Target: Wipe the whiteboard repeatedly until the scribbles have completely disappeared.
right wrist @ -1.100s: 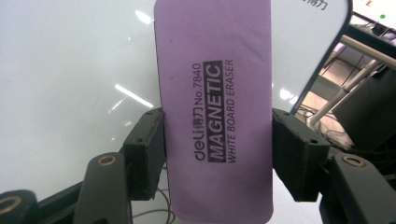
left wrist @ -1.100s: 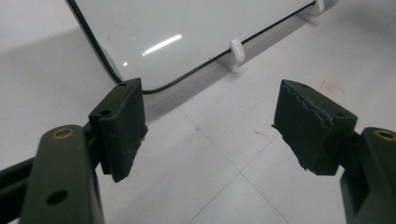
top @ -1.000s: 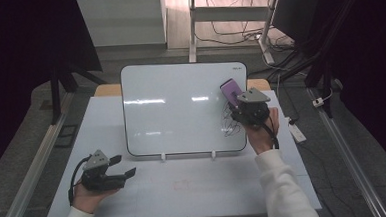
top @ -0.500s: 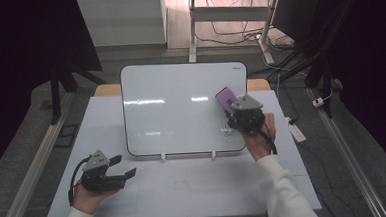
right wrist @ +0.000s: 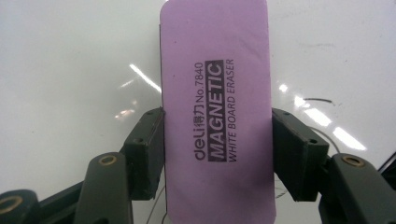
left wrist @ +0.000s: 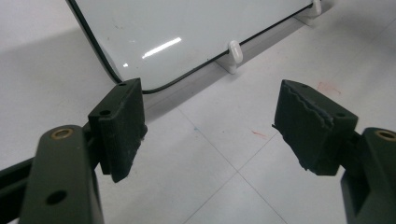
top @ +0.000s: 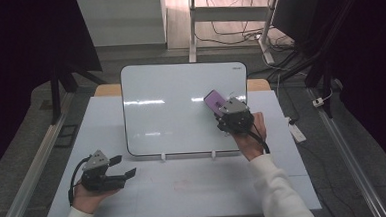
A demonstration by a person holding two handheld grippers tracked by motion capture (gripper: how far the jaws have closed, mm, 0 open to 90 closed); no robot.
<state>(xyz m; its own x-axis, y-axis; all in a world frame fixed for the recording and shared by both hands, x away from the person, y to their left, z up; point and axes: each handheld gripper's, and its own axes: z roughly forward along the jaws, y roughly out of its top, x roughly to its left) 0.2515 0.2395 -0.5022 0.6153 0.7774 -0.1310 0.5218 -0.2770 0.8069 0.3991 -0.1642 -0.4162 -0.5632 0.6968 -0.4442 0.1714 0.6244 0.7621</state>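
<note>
A white board (top: 171, 107) stands propped on two small white feet on the table. My right gripper (top: 220, 111) is shut on a purple magnetic whiteboard eraser (top: 213, 101) and holds it flat against the board's right part. In the right gripper view the eraser (right wrist: 217, 107) sits between both pads, with faint dark pen marks (right wrist: 317, 100) on the board (right wrist: 70, 70) beside it. My left gripper (top: 123, 167) rests open and empty on the table at the front left. In its own view the jaws stand wide apart in front of the board's lower corner (left wrist: 140, 37).
The white table (top: 195, 188) carries faint red marks (left wrist: 259, 135) near the board's feet (left wrist: 233, 53). A power strip (top: 295, 129) lies off the table's right edge. Cables and desk legs (top: 192, 23) stand behind the table.
My right gripper has slid the eraser leftward and slightly down across the board. The left gripper has stayed where it was.
</note>
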